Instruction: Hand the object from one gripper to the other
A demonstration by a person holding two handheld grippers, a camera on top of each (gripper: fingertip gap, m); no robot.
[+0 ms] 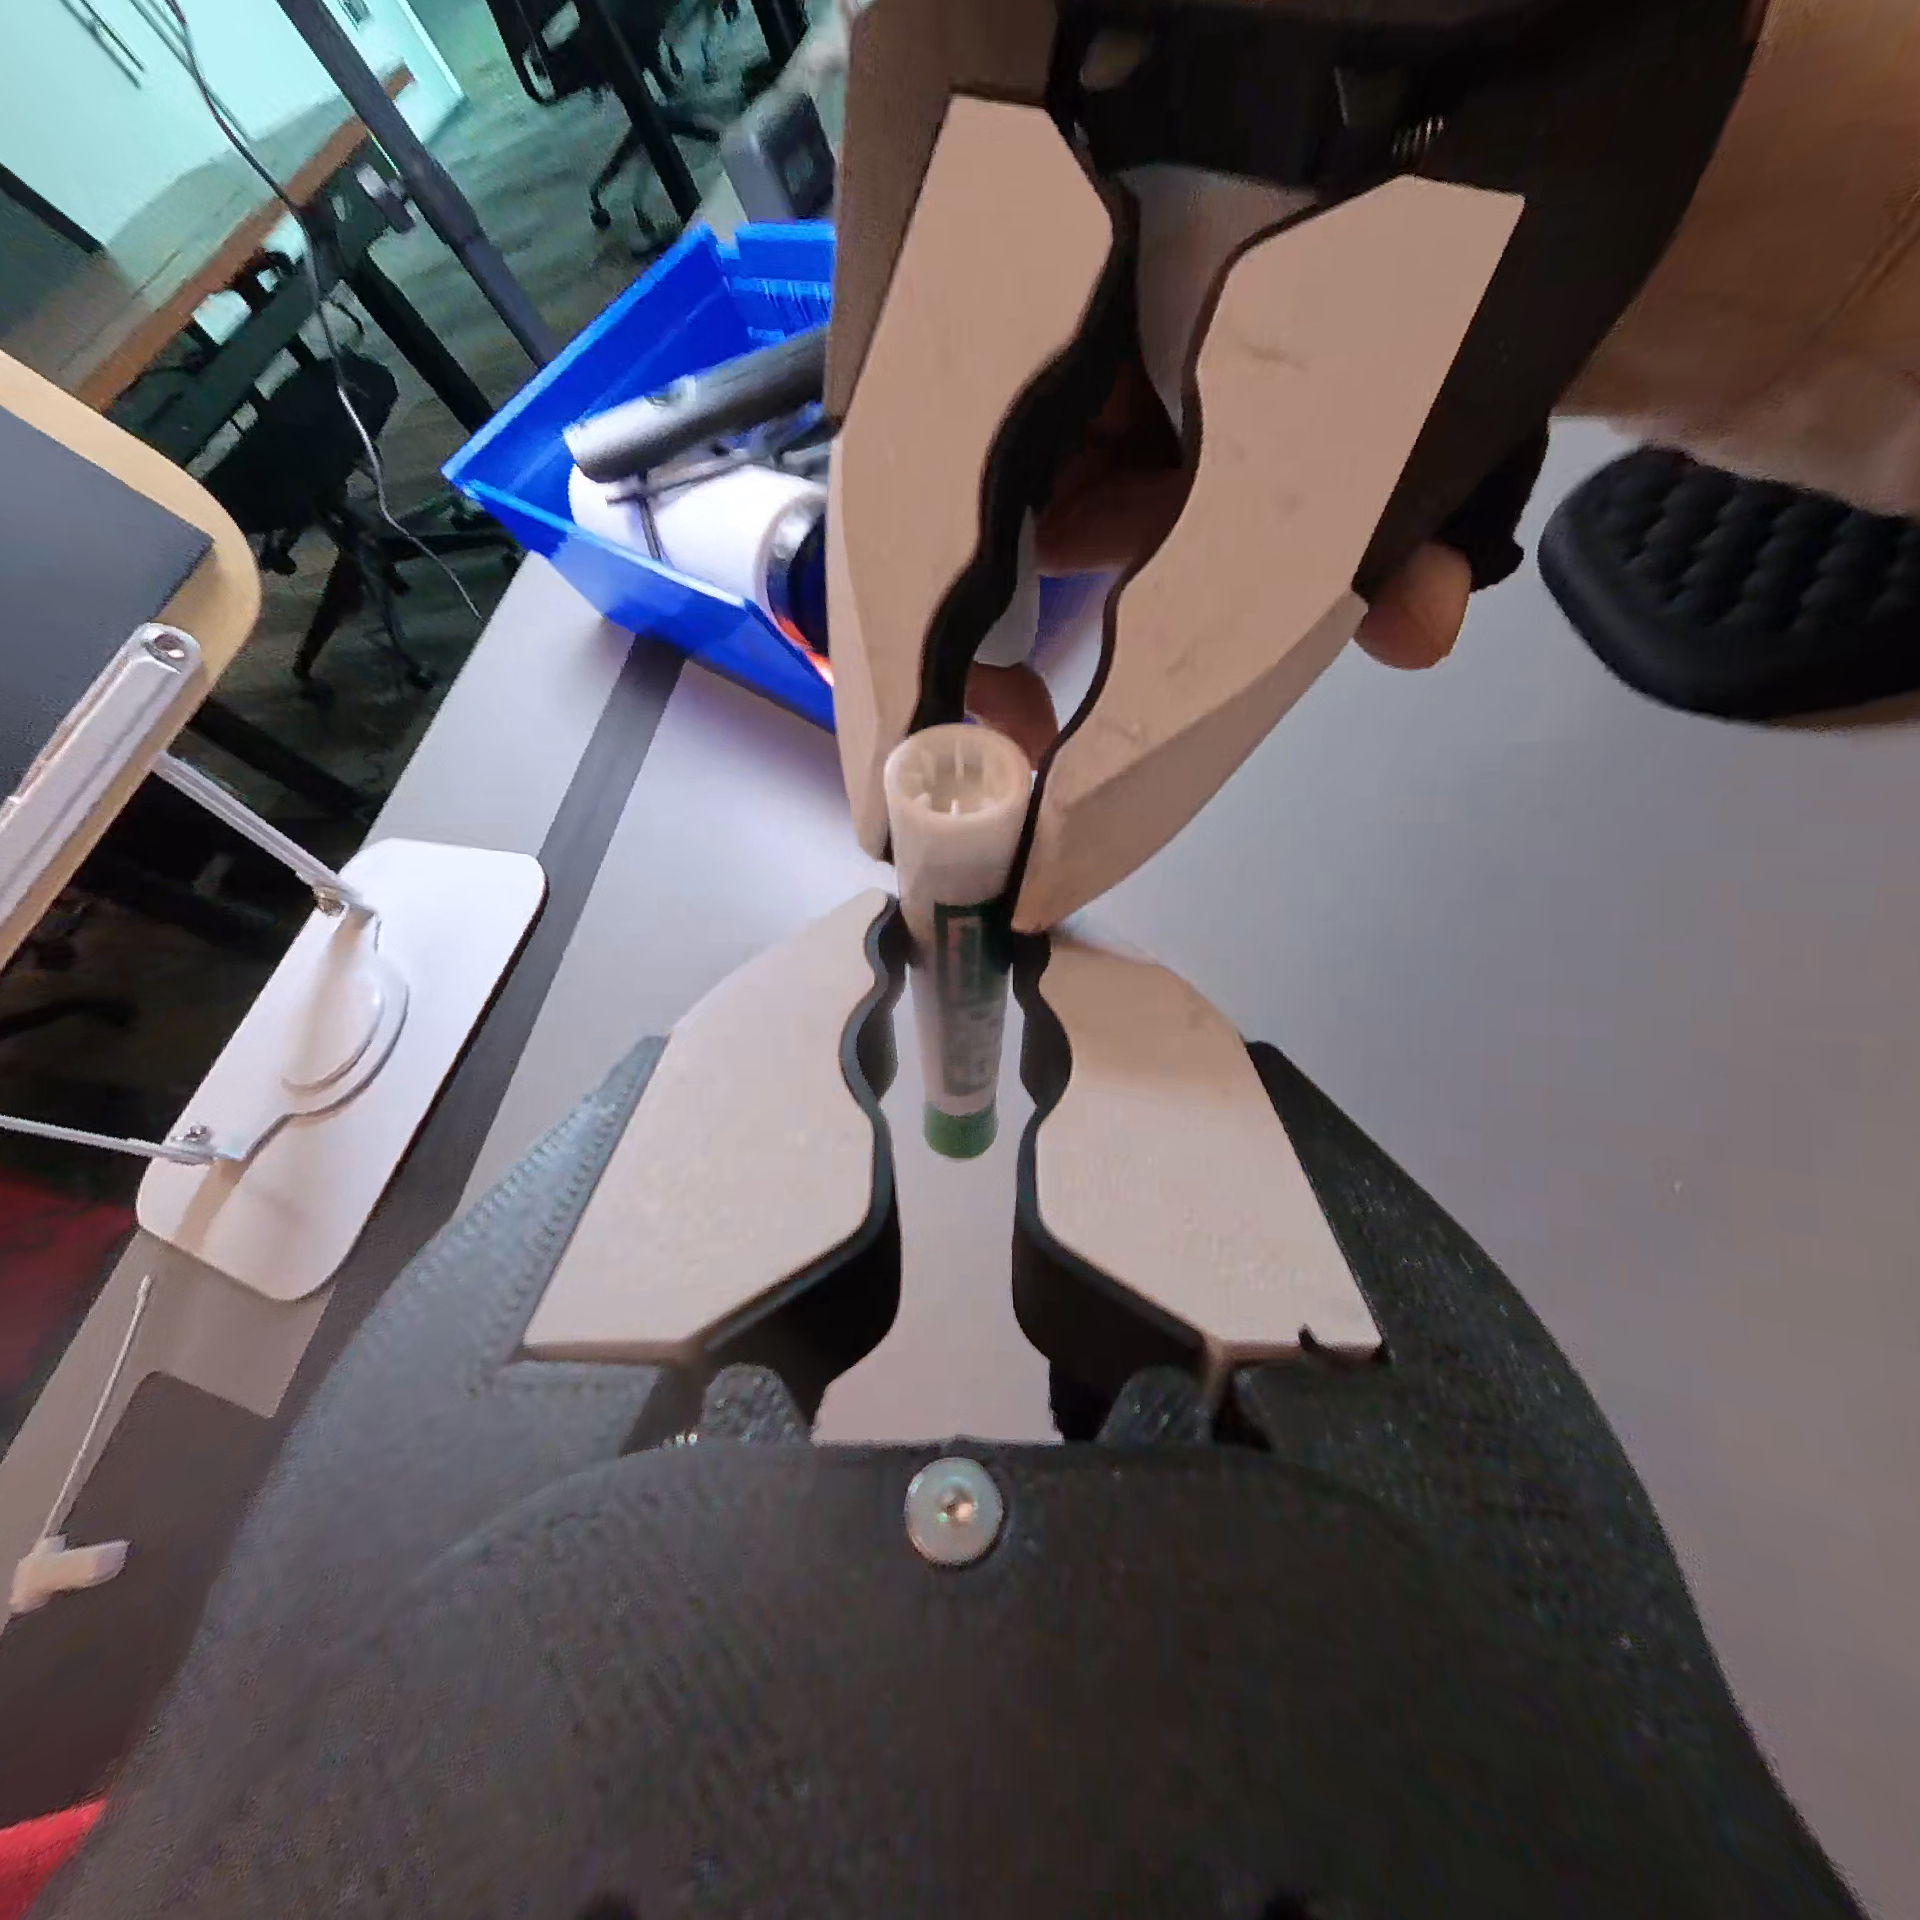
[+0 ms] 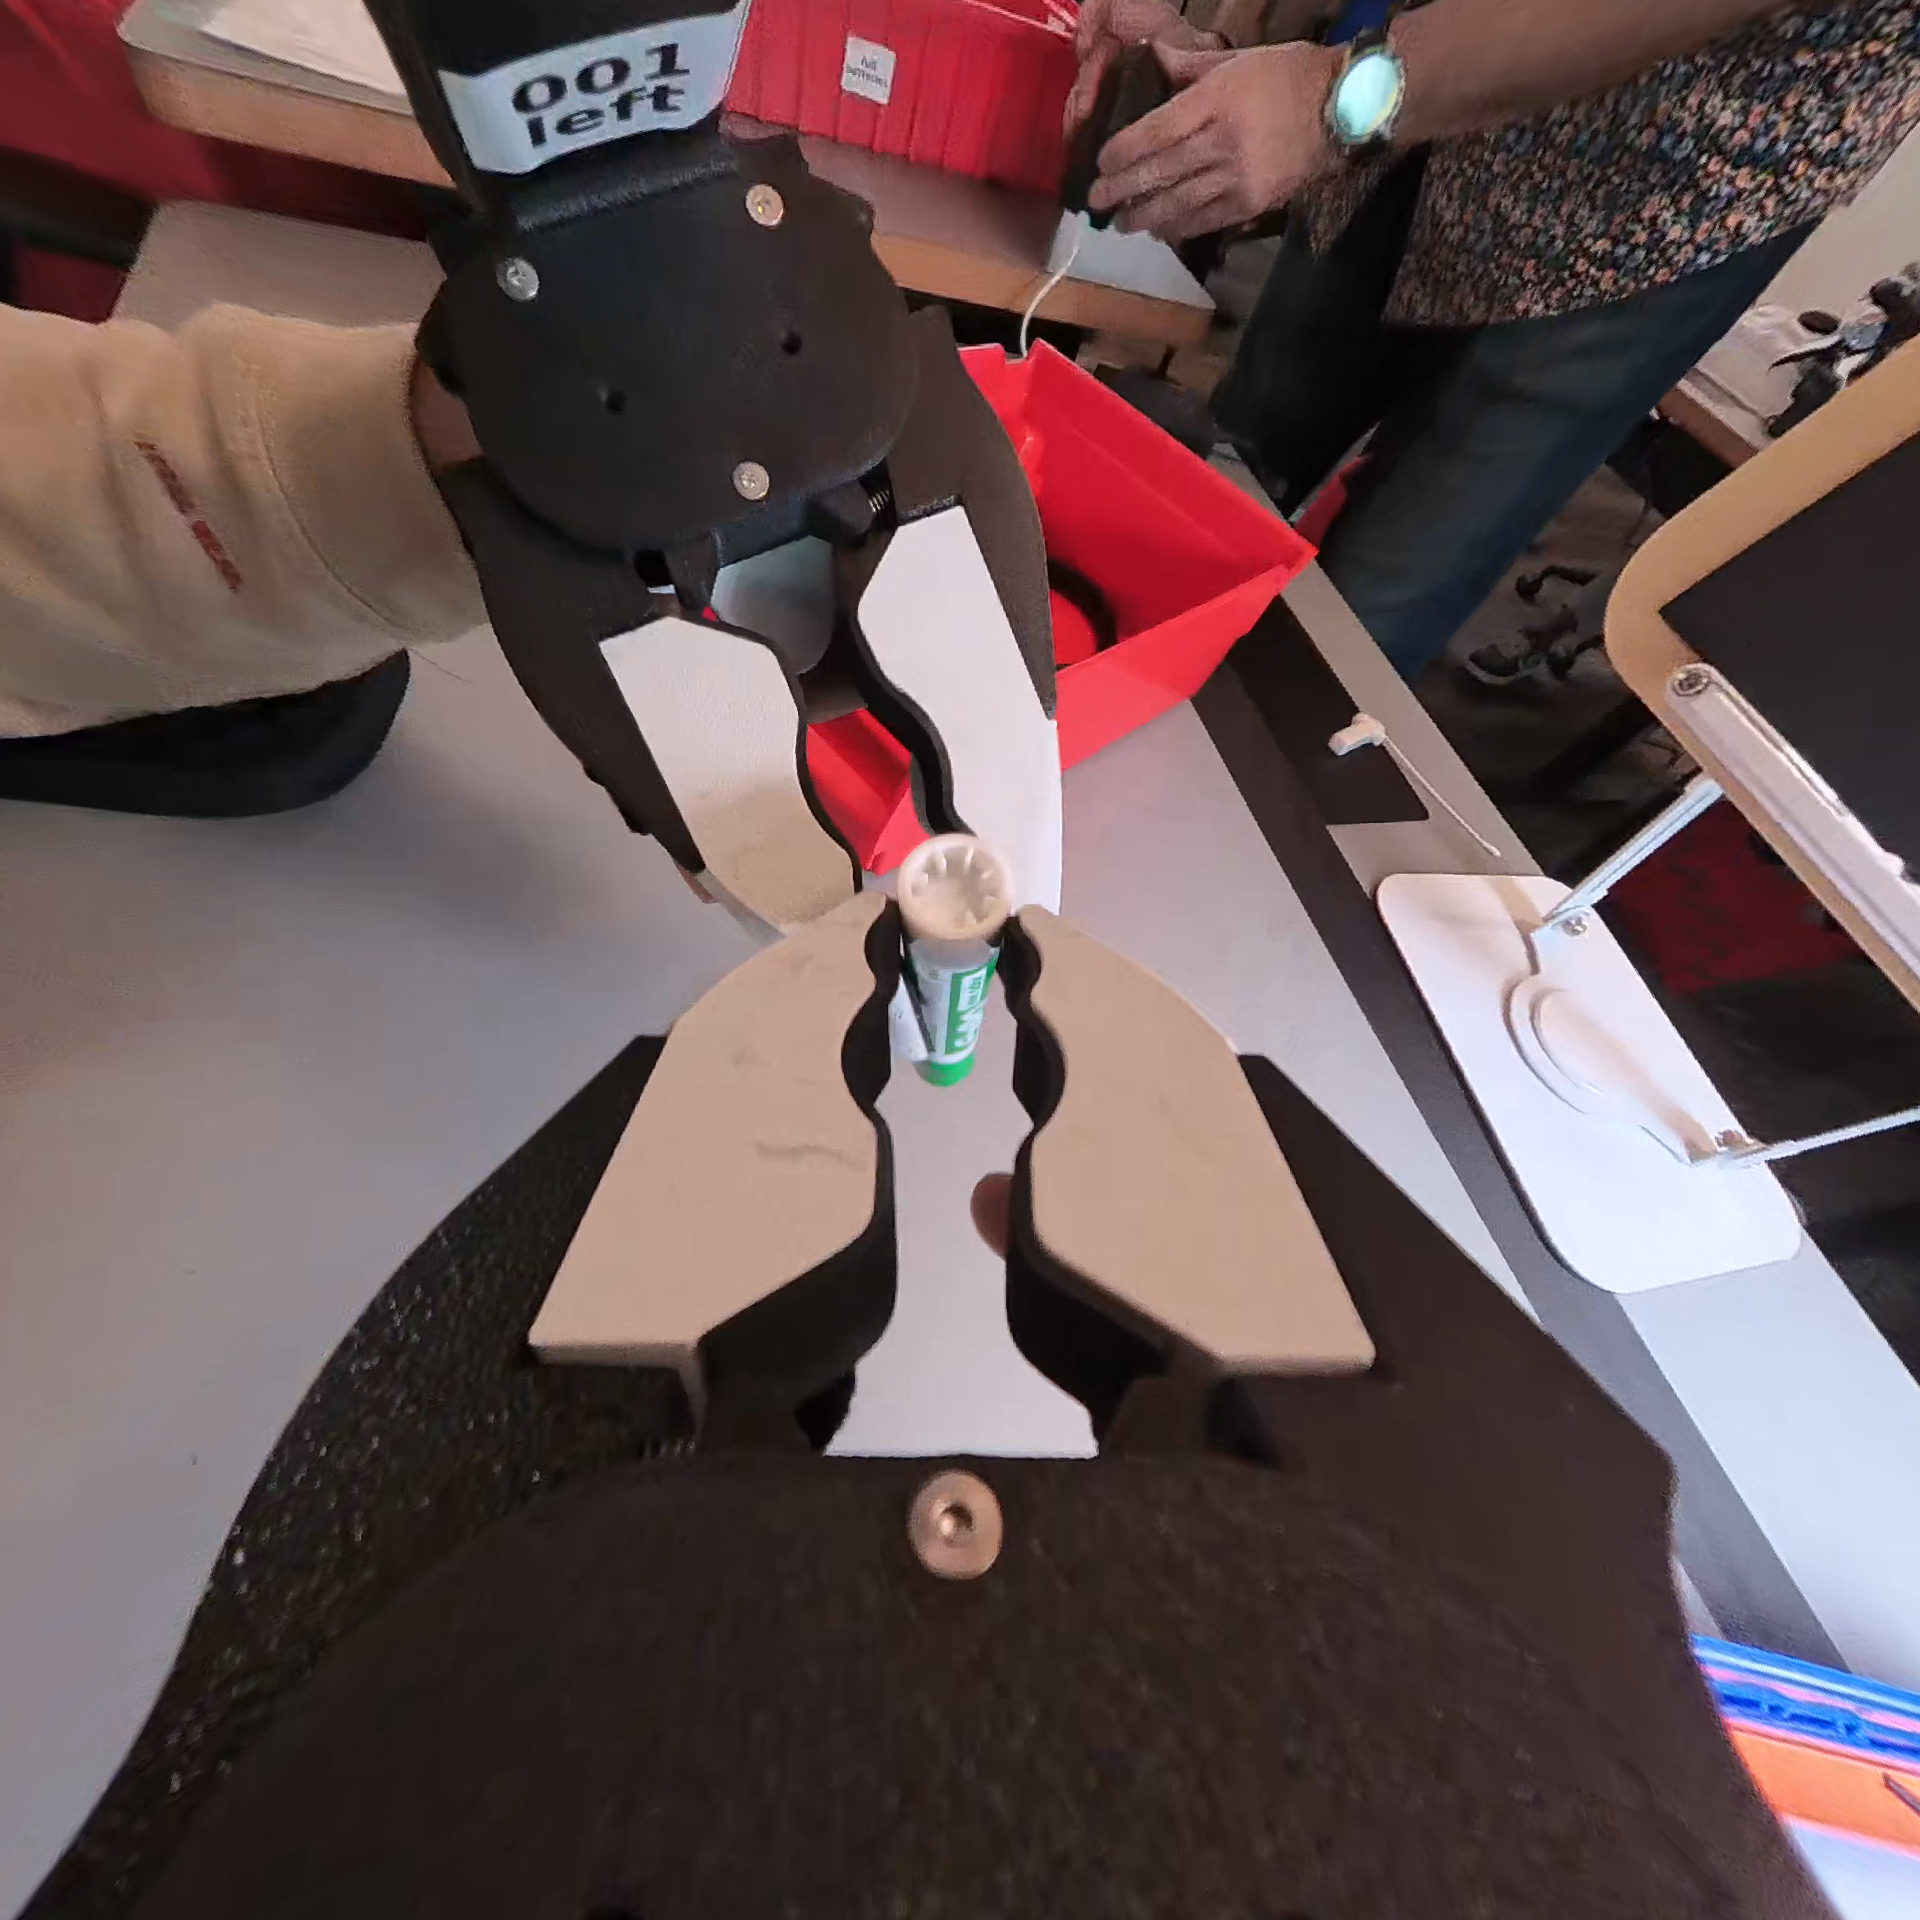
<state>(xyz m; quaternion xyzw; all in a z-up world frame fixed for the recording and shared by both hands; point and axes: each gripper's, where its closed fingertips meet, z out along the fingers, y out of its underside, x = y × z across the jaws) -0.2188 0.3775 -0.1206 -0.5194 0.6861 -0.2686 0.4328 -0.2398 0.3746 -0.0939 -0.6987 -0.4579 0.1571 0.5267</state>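
Left wrist view is showing the left gripper (image 1: 961,935) and right gripper (image 1: 956,883) both pinching the white-capped green tube (image 1: 961,1029) above the table (image 1: 1455,1039).

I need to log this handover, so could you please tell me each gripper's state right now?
Left gripper: closed on the tube.
Right gripper: closed on the same tube, just below its cap.

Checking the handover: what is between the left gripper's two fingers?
The green-labelled tube, in the left wrist view; the right gripper pinches its white cap.
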